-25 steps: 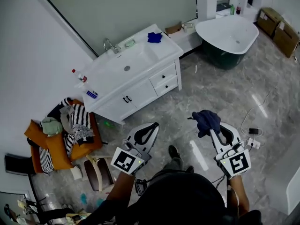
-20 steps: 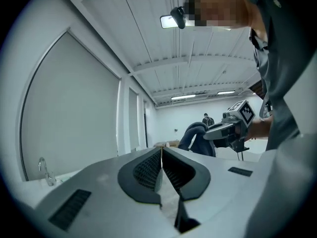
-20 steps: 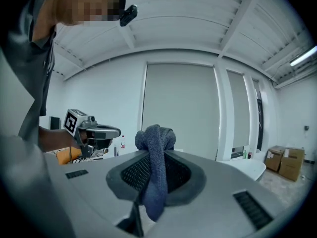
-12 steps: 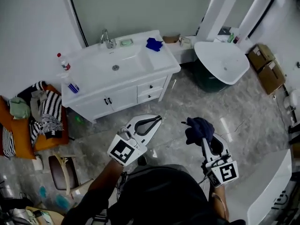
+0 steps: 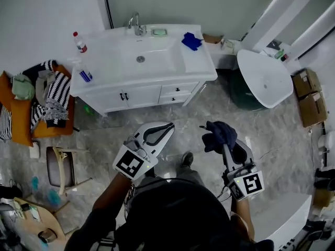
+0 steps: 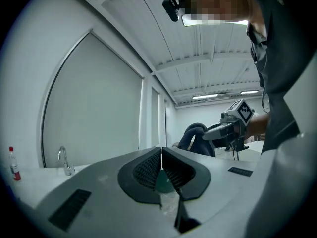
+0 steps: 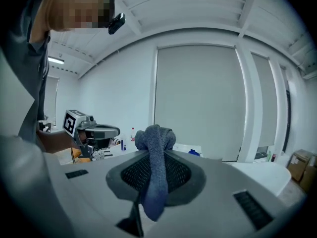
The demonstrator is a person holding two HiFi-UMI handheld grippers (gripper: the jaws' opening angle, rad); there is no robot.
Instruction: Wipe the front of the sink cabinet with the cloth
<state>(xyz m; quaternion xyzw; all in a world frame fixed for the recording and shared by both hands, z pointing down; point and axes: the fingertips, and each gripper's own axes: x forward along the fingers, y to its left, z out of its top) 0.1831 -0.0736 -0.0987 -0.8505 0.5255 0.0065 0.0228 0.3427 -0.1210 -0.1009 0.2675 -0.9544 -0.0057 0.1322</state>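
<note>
Inside right tool (image 5: 225, 146), blue cloth (image 5: 219, 133)

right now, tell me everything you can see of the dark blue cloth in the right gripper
The cloth is dark blue, soft and knit-looking. The right gripper is shut on it: a bunched lump stands past the jaws and a narrow tail hangs back between them. It is held in the air over the grey marbled floor, short of the white sink cabinet, touching only the jaws.
</note>
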